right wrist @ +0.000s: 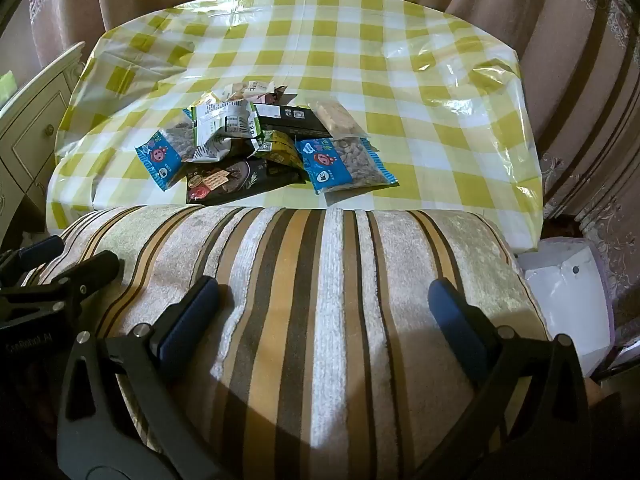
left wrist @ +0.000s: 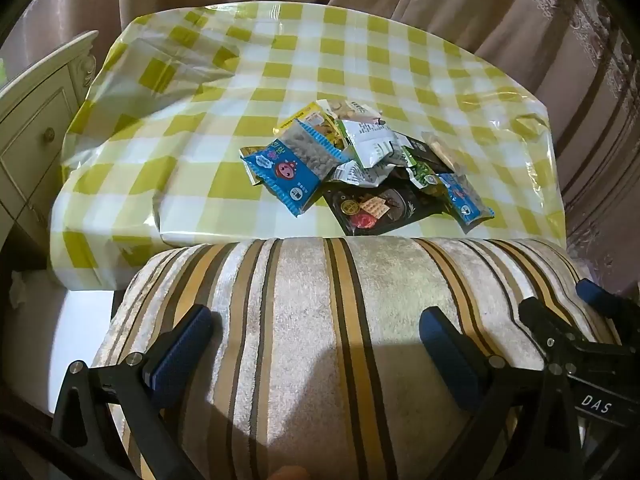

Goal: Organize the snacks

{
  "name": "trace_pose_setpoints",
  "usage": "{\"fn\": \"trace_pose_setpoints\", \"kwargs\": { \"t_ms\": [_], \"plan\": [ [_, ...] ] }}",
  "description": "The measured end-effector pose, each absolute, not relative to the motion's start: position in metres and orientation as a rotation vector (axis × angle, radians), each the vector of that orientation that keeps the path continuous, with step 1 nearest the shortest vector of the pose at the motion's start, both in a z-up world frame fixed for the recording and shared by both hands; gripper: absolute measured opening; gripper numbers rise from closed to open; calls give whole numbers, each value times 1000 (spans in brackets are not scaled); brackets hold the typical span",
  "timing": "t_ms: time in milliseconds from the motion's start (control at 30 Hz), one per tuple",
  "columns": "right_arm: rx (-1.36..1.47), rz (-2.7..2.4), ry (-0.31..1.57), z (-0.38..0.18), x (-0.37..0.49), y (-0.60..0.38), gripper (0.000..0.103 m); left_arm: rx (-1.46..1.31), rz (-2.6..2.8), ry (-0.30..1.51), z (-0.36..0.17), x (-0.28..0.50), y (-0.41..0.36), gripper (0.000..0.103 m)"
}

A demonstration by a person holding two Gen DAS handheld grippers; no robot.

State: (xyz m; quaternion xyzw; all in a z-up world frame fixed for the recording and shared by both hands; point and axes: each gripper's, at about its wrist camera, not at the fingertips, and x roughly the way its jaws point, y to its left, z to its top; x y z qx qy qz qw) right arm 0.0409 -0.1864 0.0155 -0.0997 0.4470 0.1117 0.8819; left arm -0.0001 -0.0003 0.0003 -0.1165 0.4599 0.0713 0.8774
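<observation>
A heap of snack packets [left wrist: 360, 160] lies on the table with the yellow and white checked cloth [left wrist: 280, 64]. It holds a blue packet of nuts [left wrist: 292, 164], a black cracker packet [left wrist: 380, 208] and white and green wrappers. In the right wrist view the same heap [right wrist: 256, 148] sits left of centre, with a second blue packet [right wrist: 344, 164] on its right side. My left gripper [left wrist: 316, 324] hangs open over a striped cushion [left wrist: 320, 320], well short of the snacks. My right gripper [right wrist: 324, 300] is open too, with nothing between its fingers.
The striped cushion [right wrist: 320, 280] lies between both grippers and the table's near edge. A cream cabinet with drawers [left wrist: 36, 128] stands to the left. Curtains [left wrist: 520, 20] hang behind the table. A white box [right wrist: 568, 300] sits low at the right. The right gripper's frame [left wrist: 580, 340] shows beside the left one.
</observation>
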Motion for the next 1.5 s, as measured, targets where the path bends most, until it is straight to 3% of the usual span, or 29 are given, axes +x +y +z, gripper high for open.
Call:
{"fn": "trace_pose_setpoints", "kwargs": {
  "t_ms": [1500],
  "plan": [
    [-198,232,928,15,41,-189,103,-235,182,987,-2,5,-3,103]
  ]
}}
